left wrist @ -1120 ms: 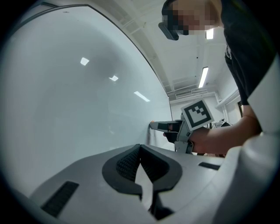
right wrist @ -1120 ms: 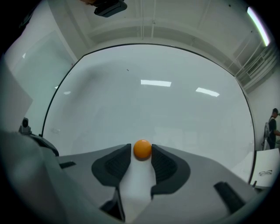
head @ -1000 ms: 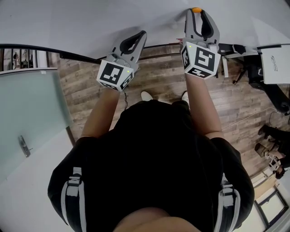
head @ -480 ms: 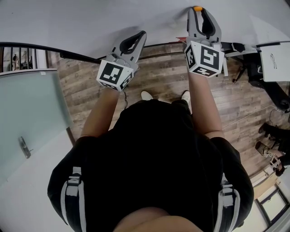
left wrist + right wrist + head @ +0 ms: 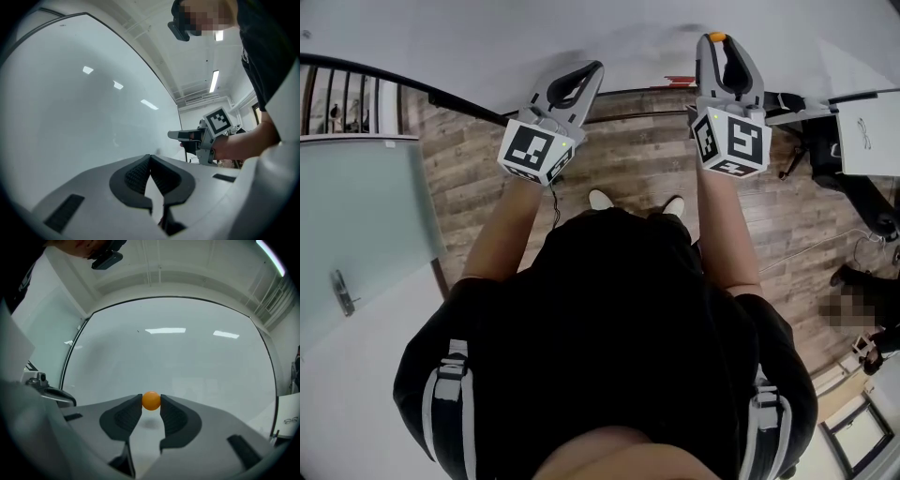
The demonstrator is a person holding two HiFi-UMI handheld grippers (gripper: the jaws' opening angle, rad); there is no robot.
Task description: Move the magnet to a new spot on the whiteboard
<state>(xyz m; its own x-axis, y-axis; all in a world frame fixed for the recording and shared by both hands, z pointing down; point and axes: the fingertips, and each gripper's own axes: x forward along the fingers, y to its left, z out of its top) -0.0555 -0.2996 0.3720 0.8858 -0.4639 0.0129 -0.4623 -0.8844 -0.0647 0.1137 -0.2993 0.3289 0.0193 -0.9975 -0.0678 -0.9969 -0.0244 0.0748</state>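
Note:
A small round orange magnet sits pinched between the tips of my right gripper, against the whiteboard. The jaws have just been closing on it and both pads now press its sides. In the head view the magnet shows at the tip of the right gripper, at the board. My left gripper is held level beside it to the left, its tips close to the board. Its jaws meet at the tips with nothing between them.
A frosted glass door with a handle stands at the left. Wooden floor lies below the board's lower edge. At the right are a sheet of paper and black stands and gear.
My right gripper has slid to the right along the board with the magnet in its tips. The left gripper has stayed where it was.

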